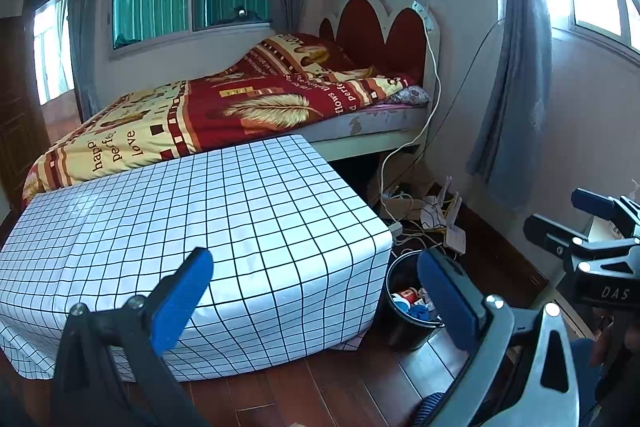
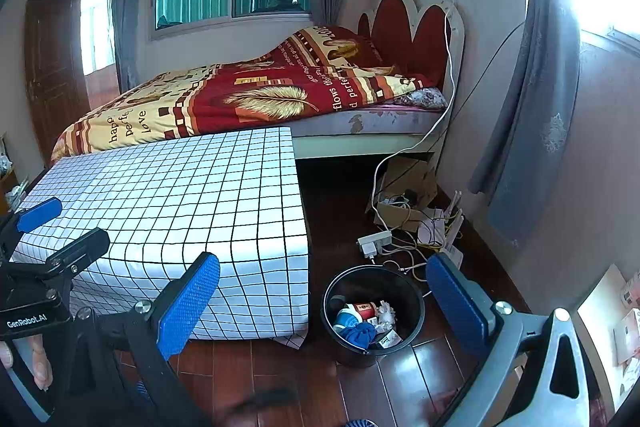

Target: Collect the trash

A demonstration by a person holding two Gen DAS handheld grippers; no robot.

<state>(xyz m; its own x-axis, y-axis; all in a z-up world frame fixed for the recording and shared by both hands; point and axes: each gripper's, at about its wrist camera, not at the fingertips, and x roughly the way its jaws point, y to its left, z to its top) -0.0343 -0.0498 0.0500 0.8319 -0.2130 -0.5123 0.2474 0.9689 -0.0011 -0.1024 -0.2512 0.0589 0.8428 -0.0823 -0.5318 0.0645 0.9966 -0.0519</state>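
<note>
A black round trash bin [image 2: 374,311] stands on the wooden floor just right of the checked table, holding several pieces of trash [image 2: 366,321]: a red-and-white can, blue wrappers, crumpled paper. The left wrist view shows the same bin [image 1: 408,301], partly behind a blue pad. My left gripper [image 1: 314,273] is open and empty over the table's near right corner. My right gripper [image 2: 322,283] is open and empty, with the bin showing between its fingers. Each gripper also appears at the edge of the other's view: the right gripper [image 1: 596,227] and the left gripper [image 2: 52,223].
A low table with a white black-grid cloth [image 2: 180,195] fills the left. Behind it is a bed [image 2: 260,95] with a red and yellow quilt. A power strip [image 2: 374,241], tangled cables and a cardboard box [image 2: 404,195] lie by the wall. Grey curtain [image 2: 528,115] hangs right.
</note>
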